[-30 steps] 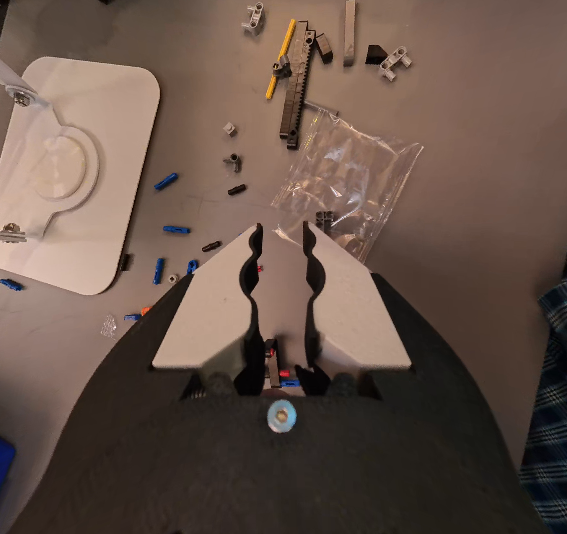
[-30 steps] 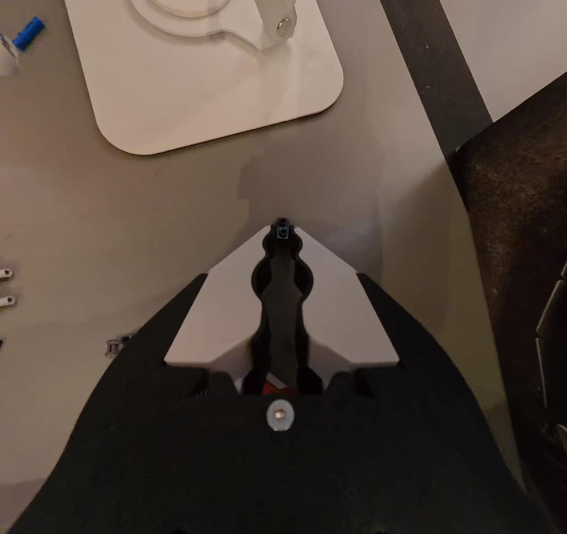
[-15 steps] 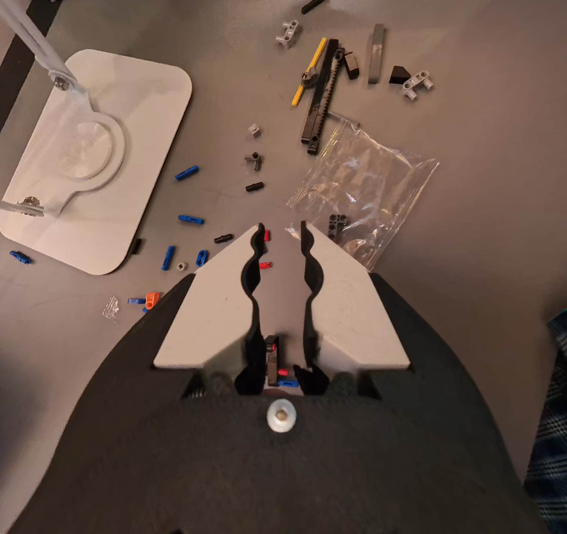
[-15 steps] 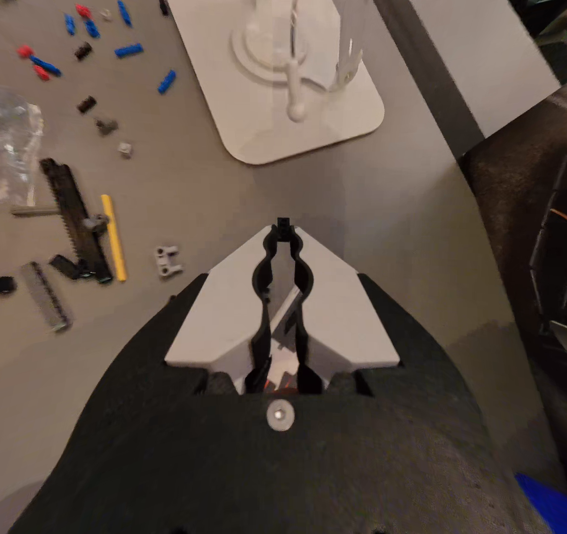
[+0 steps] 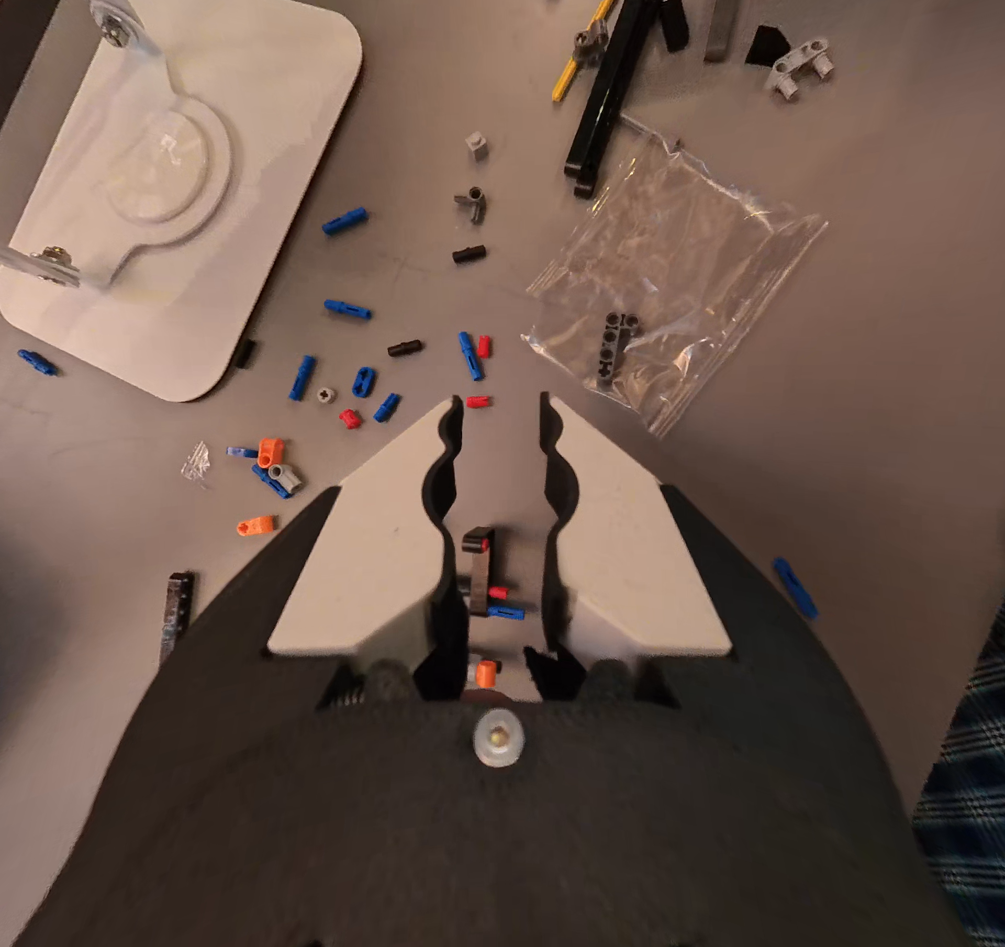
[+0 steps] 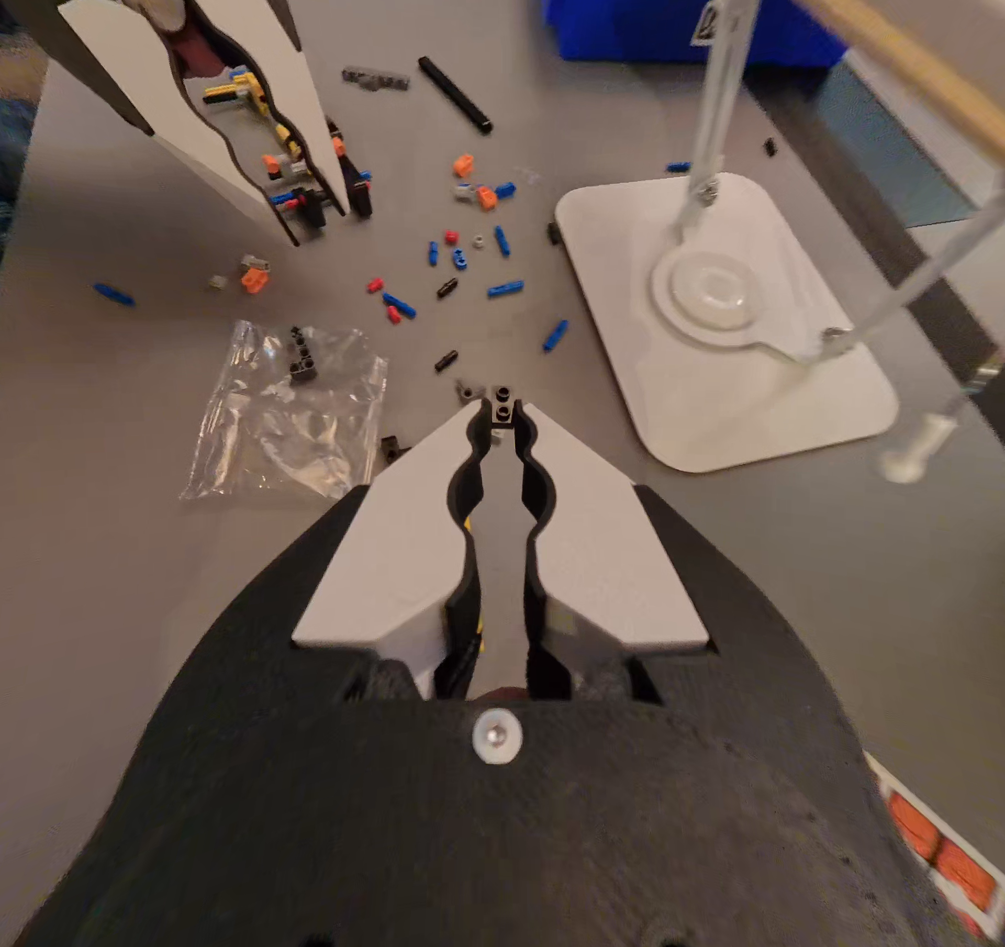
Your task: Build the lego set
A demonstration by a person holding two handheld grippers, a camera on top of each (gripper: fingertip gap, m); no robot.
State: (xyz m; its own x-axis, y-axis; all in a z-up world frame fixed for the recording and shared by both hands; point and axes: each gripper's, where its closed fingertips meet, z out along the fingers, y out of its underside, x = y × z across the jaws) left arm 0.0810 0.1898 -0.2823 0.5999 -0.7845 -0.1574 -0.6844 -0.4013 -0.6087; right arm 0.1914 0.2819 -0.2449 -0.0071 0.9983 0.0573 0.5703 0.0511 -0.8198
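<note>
Black brick (image 6: 502,404) in right gripper (image 6: 501,414) (fingertips)

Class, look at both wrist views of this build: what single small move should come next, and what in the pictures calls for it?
Probably carry the right gripper, shut on a small dark grey two-hole brick, toward the black partly built assembly with red and blue pins sitting between the left gripper's open fingers. One gripper holds a part, the other frames the build, and a grey tabletop gap separates them.
</note>
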